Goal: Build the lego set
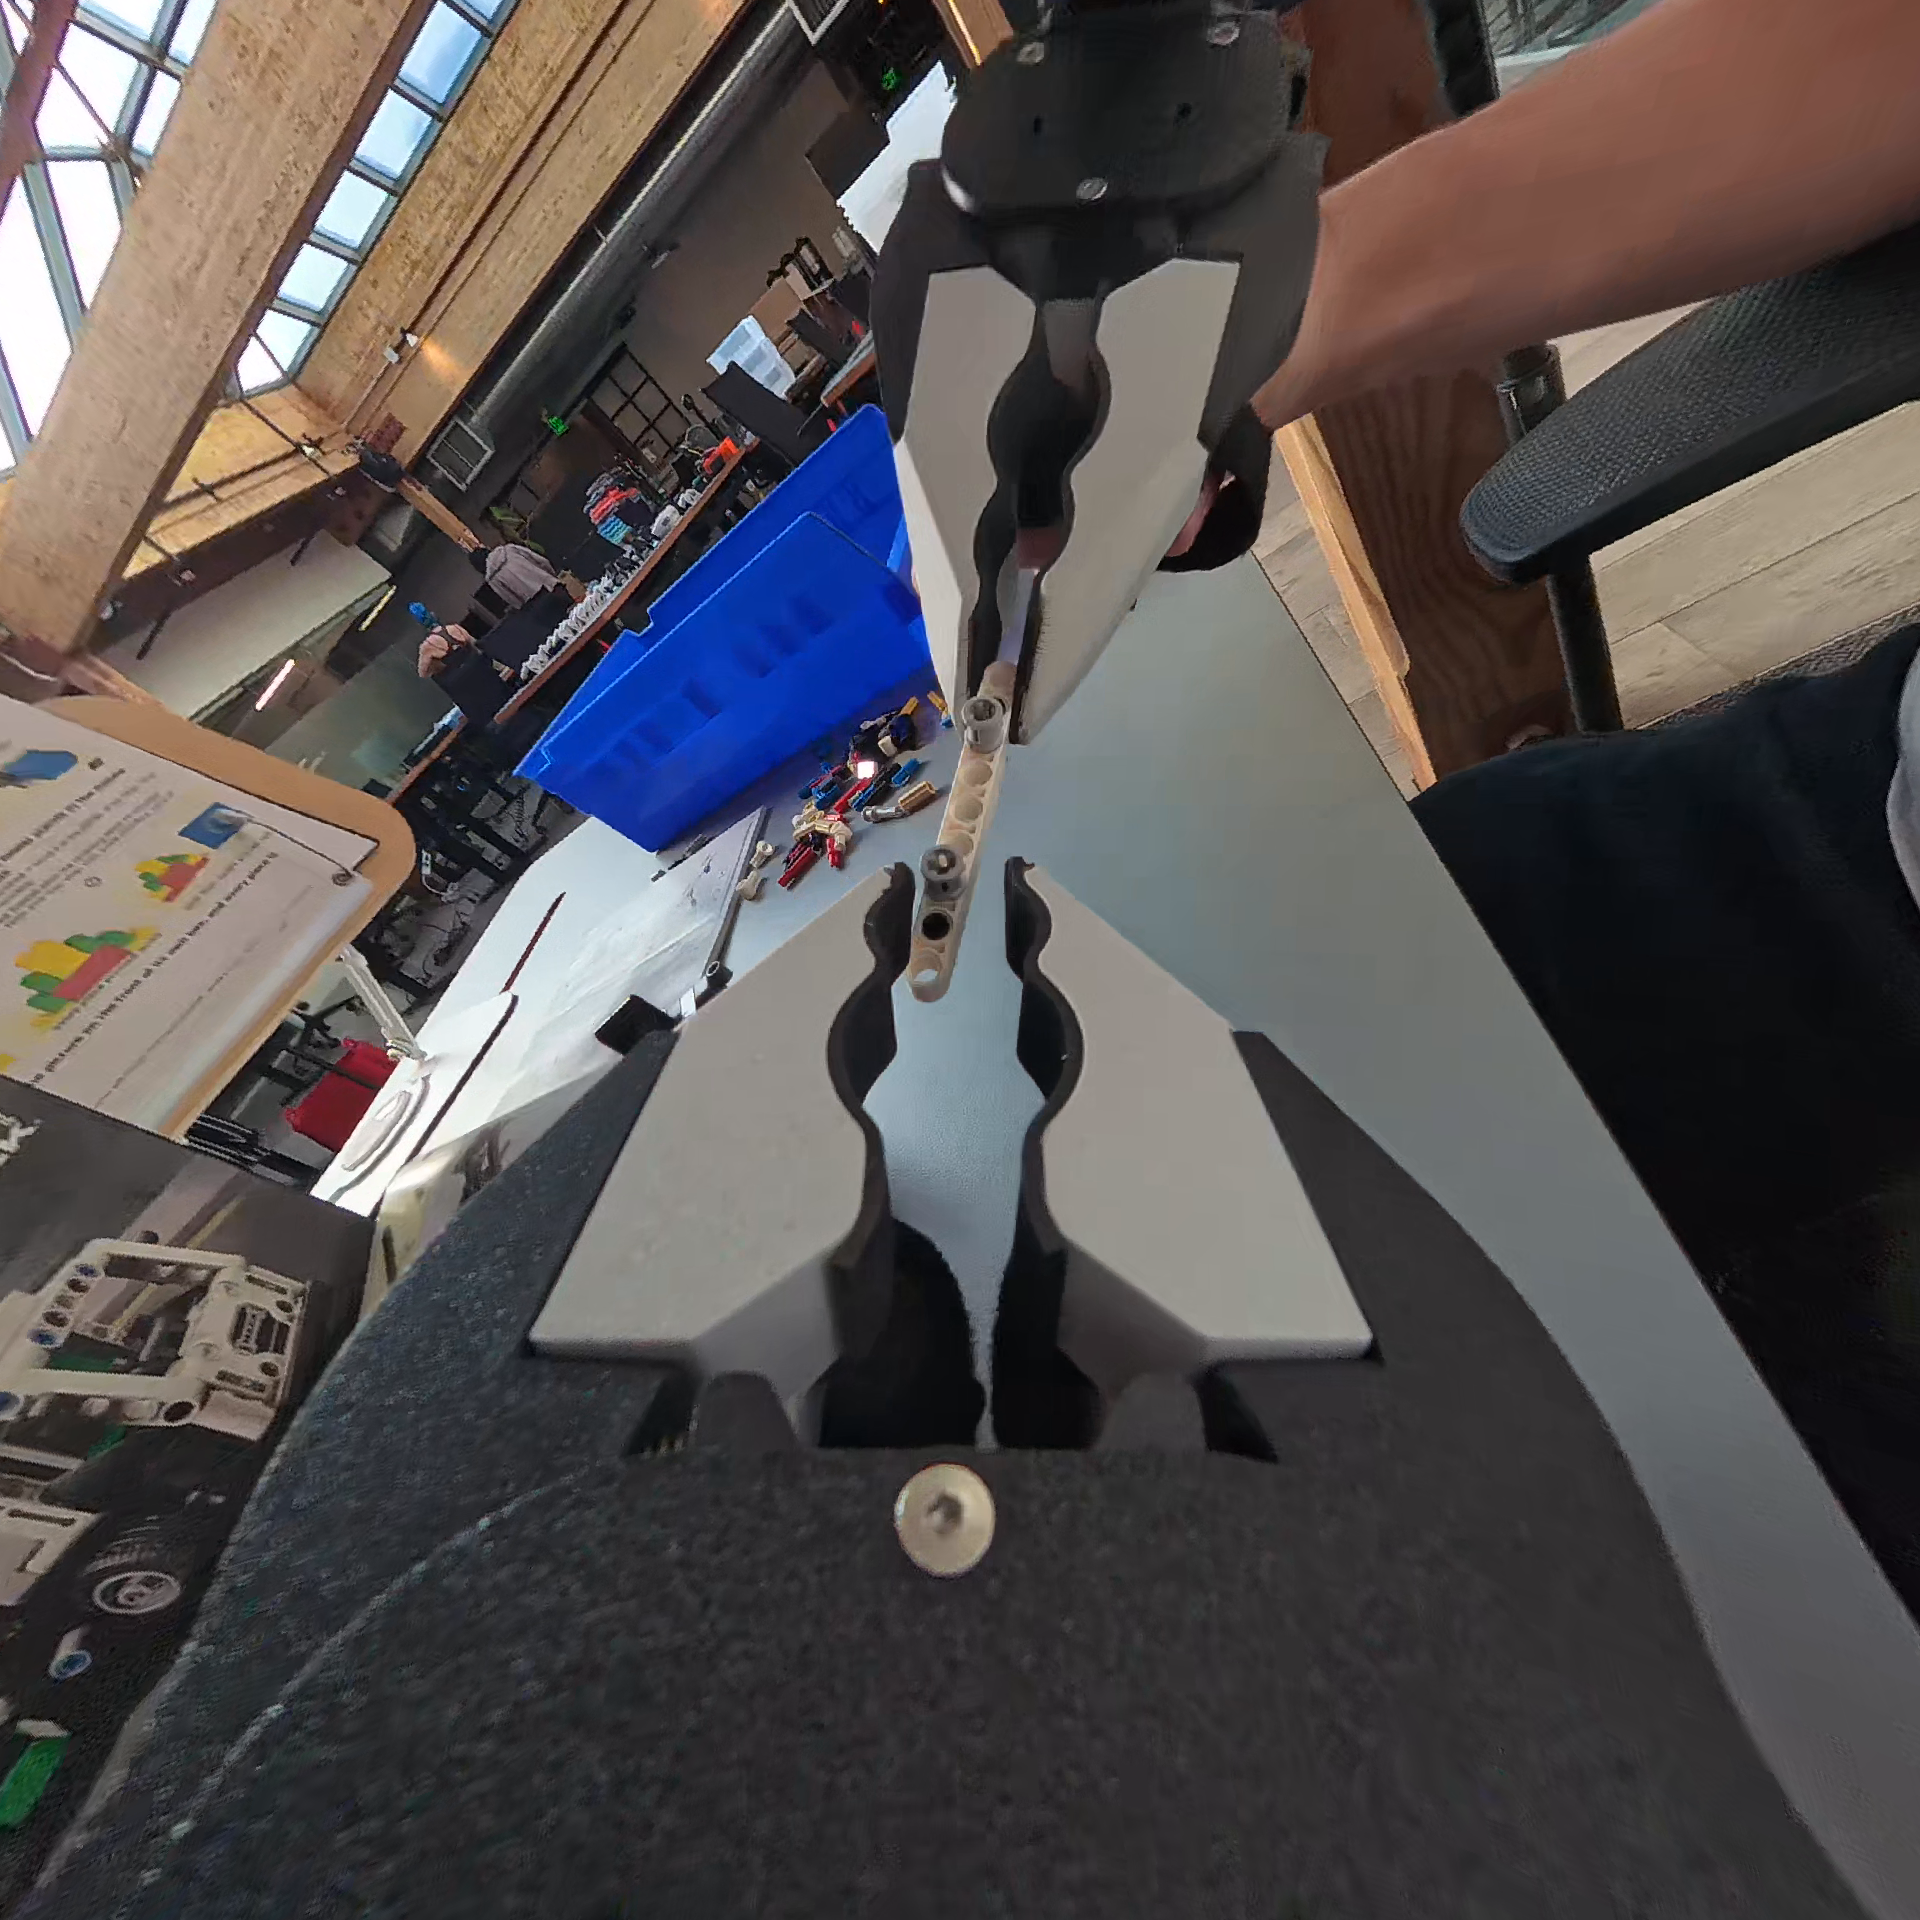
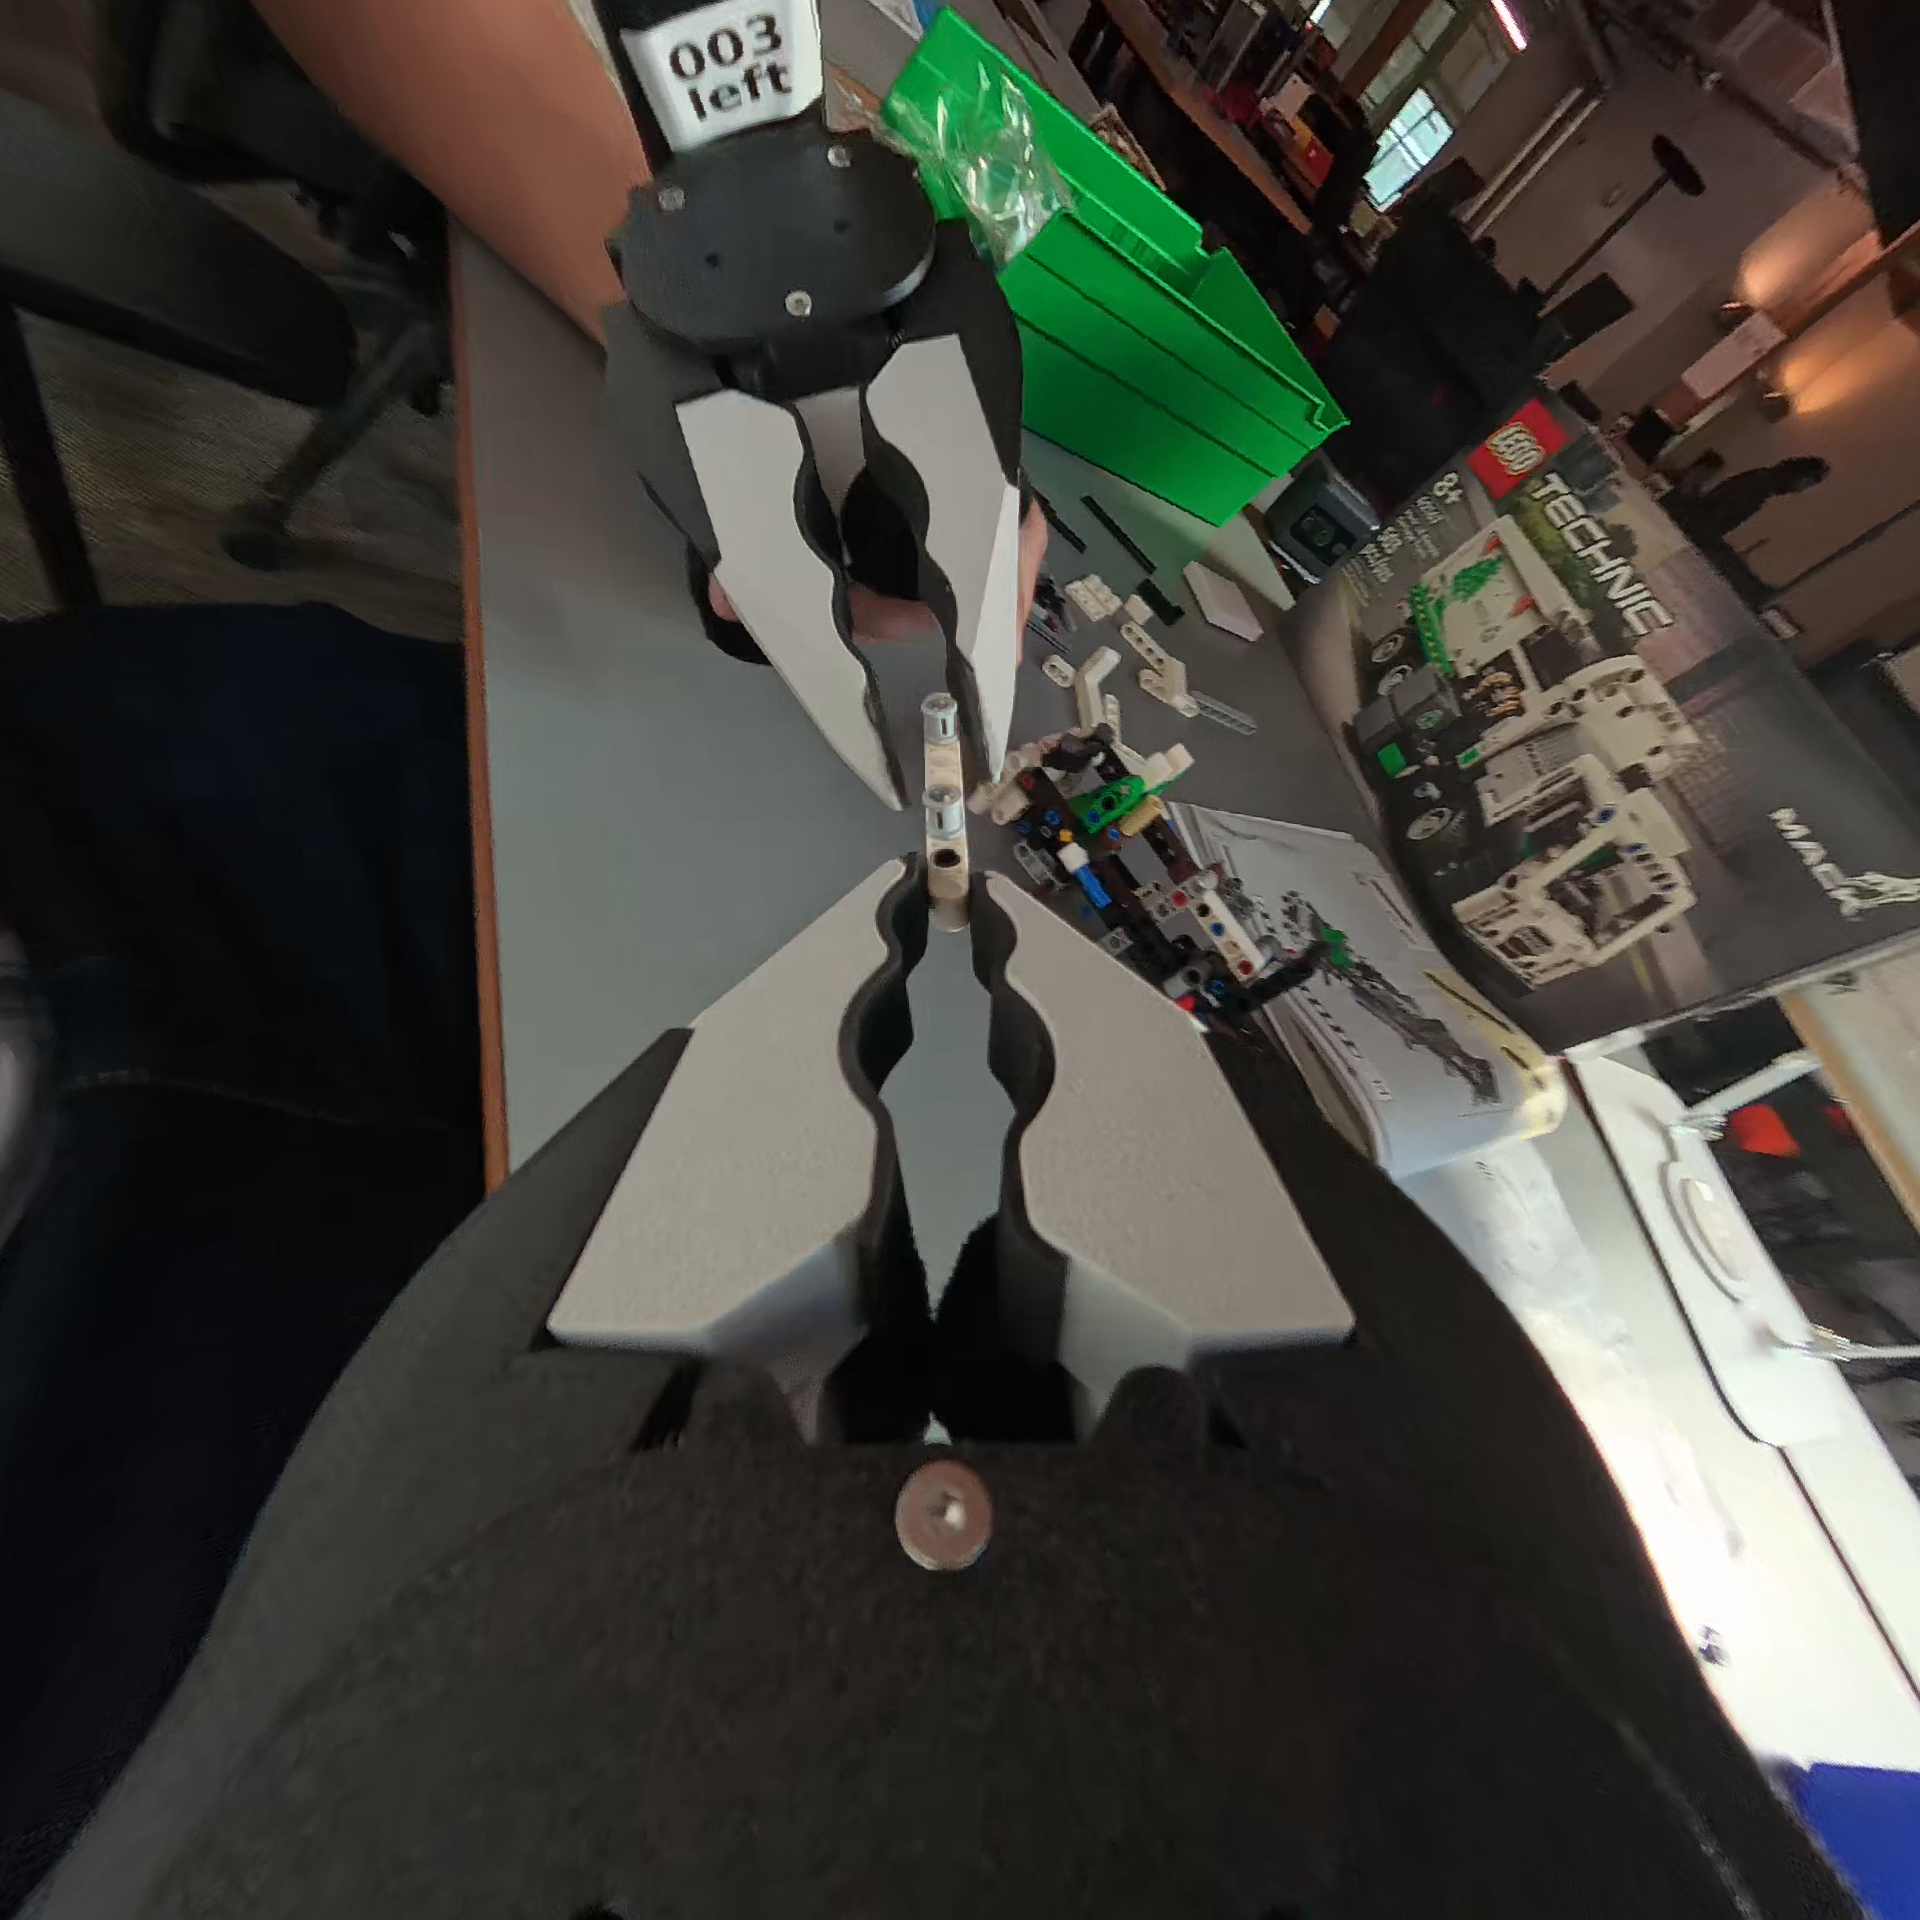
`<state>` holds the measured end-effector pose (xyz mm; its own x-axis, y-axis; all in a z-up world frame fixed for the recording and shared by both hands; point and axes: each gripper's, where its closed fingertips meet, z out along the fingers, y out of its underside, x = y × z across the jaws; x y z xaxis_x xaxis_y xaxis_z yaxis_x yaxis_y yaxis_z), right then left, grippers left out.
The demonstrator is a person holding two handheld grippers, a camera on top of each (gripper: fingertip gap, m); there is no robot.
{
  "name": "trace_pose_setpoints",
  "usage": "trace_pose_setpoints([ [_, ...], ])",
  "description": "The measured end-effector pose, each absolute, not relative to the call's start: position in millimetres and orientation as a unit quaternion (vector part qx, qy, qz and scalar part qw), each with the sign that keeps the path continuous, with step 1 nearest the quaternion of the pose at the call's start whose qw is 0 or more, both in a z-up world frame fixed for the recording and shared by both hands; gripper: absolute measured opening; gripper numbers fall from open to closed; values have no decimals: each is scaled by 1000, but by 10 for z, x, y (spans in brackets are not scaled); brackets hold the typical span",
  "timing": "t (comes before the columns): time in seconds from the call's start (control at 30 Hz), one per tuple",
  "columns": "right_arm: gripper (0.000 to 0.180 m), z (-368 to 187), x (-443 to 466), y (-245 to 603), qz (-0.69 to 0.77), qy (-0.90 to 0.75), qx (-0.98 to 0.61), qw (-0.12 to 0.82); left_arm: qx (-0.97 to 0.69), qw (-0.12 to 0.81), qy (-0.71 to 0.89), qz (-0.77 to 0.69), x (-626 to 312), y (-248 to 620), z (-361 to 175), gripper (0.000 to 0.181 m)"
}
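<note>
Left wrist view: the left claw (image 1: pixel 958 878), grey faceted fingers with wavy black rubber liners, is standing apart, its tips straddling the lower end of a tan beam (image 1: pixel 966 810) with open space showing on both sides. The beam, a slim studless bar pierced with round holes, is hanging above the counter (image 1: pixel 1195 831) and carrying two grey pins (image 1: pixel 982 719). The right claw (image 1: pixel 1003 707) is reaching in from above and clamping the beam's upper end. The smooth grey counter is running clear to the right as far as its wood-trimmed edge; a mesh chair arm (image 1: pixel 1714 416) is lying beyond that edge. To the left, small coloured loose pieces (image 1: pixel 852 790) are lying in front of a glossy blue bin (image 1: pixel 727 675). A printed set box (image 1: pixel 125 1403) is crowding the left border. Right wrist view: the right claw (image 2: pixel 948 883) is closing on the near end of the beam (image 2: pixel 943 769), with both pins sticking up. The left claw (image 2: pixel 940 784) is facing it from above, its fingers parted around the far end. The counter's left edge (image 2: pixel 473 727) is lying close by, with bare surface between. To the right, a partial build (image 2: pixel 1122 862) of dark frames, white angled pieces (image 2: pixel 1122 665), an open manual (image 2: pixel 1351 987), the set box (image 2: pixel 1558 727) and a ribbed green bin (image 2: pixel 1143 343) are filling the space.
</note>
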<state>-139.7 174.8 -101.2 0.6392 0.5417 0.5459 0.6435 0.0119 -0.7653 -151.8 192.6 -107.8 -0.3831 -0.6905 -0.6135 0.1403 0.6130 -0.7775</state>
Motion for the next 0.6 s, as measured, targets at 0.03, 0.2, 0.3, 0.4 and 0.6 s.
trace_pose_setpoints([
  [0.03,6,-1004,-1356,1754,-79,-427,-695,574,-204,510,730,-407,-1506,1950,-1082,18],
  [0.2,6,-987,-1331,1734,-171,-449,-662,575,-291,423,708,-486,-1456,2018,-1027,37],
  [0.3,6,-931,-1317,1742,-199,-446,-643,590,-320,389,690,-519,-1449,2058,-978,32],
  [0.4,6,-931,-1298,1744,-206,-448,-639,591,-324,367,688,-535,-1464,2040,-970,23],
  [0.6,6,-970,-1276,1765,-222,-450,-641,581,-310,343,690,-556,-1521,1961,-948,16],
])
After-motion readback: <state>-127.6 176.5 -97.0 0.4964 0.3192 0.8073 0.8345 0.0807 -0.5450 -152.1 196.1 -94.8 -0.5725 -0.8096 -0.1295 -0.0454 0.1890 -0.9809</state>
